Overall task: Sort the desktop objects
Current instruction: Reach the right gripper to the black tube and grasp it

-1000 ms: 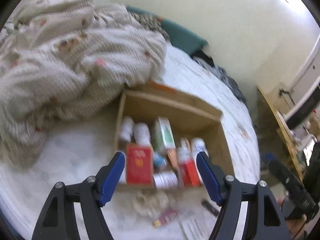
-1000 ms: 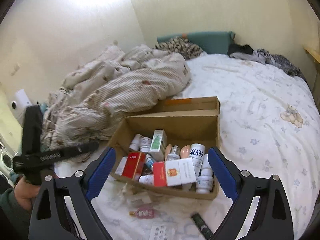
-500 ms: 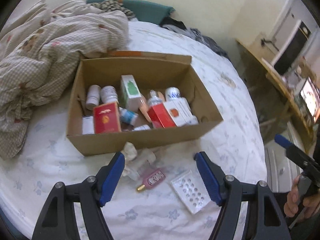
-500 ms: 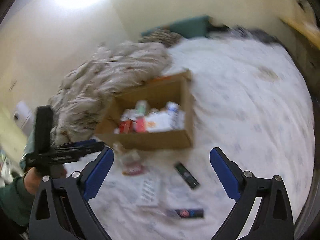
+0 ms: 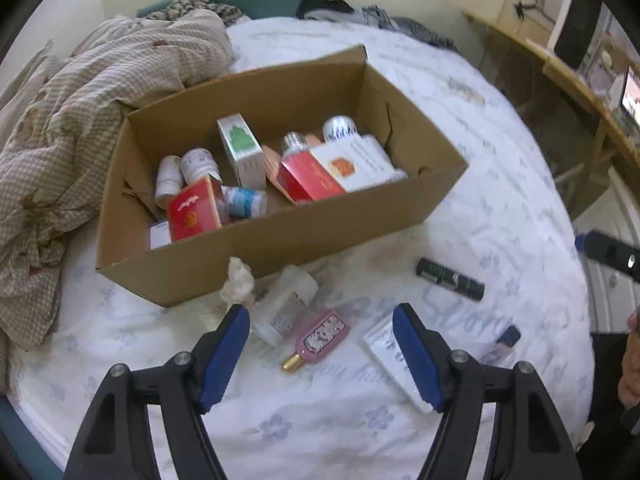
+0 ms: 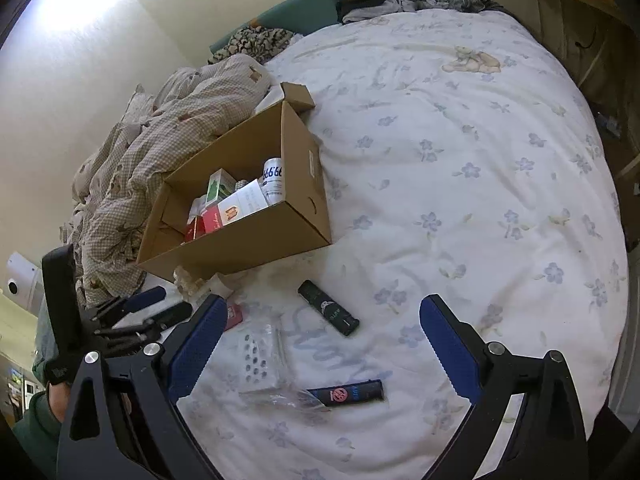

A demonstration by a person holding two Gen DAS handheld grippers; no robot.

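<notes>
We hold our left tongs [image 5: 321, 330] apart and empty above the pink bottle [image 5: 318, 339] on the bed [image 6: 460, 184]. Our right tongs [image 6: 320, 338] are also apart, over the blister pack [image 6: 258, 356]. The cardboard box [image 5: 280, 236] sits just beyond.

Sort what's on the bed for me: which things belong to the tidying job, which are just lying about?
Job: cardboard box, pink perfume bottle, clear jar, blister pack, dark green lighter, blue lighter.
Lying about: checked quilt, teal pillow, clothes heap.
</notes>
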